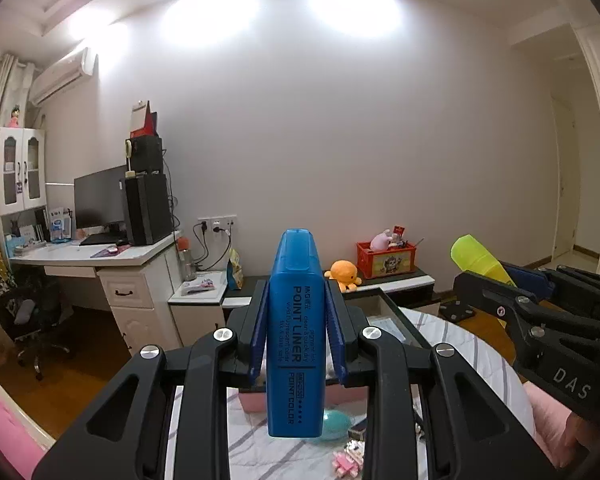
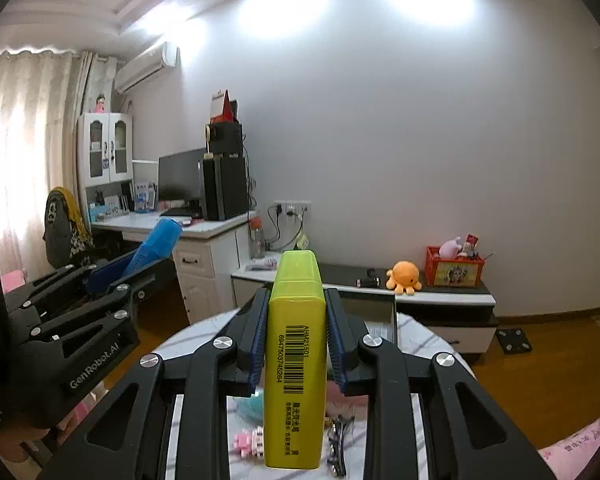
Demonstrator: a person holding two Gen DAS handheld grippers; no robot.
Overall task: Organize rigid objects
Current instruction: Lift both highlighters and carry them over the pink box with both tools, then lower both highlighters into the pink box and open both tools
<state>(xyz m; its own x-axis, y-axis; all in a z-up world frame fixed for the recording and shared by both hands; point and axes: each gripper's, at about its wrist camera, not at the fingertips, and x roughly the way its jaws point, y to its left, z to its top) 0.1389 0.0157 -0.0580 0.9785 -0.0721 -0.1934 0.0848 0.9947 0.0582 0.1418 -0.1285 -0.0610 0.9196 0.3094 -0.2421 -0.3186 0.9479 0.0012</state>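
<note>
My left tool [image 1: 296, 332] pinches a blue highlighter [image 1: 295, 336] between its two blue pads, one on each flat side. The highlighter's long axis runs straight away from me along the fingers, cap end pointing forward toward the far wall and the butt end toward the camera. Its printing runs lengthwise: "POINT LINER" in large letters, smaller lines reading "vivid fluorescent color" and "fax & data safe", then "POINT COLOR" near the butt. The brand mark beside it is too small to read surely.

My right tool [image 2: 296, 336] is pressed onto a yellow highlighter [image 2: 295, 360] in the same way, cap forward, long axis along the fingers. Its face shows a barcode with "AHM21501" and "6947503745264", and two lines of Chinese characters below.

Both highlighters are held up in the air above the round bench [image 1: 452, 336] with its striped cloth. In the left view the right tool comes in from the right edge, marked "DAS", its yellow highlighter tilted up and leftward. In the right view the left tool [image 2: 140, 270] sits at the left, marked "GenRobot.AI", its blue highlighter tilted up and rightward.

On the bench beneath lie a pink block toy [image 2: 250, 442], a teal egg shape [image 1: 334, 424] and a metal hair clip [image 2: 336, 444].
</note>
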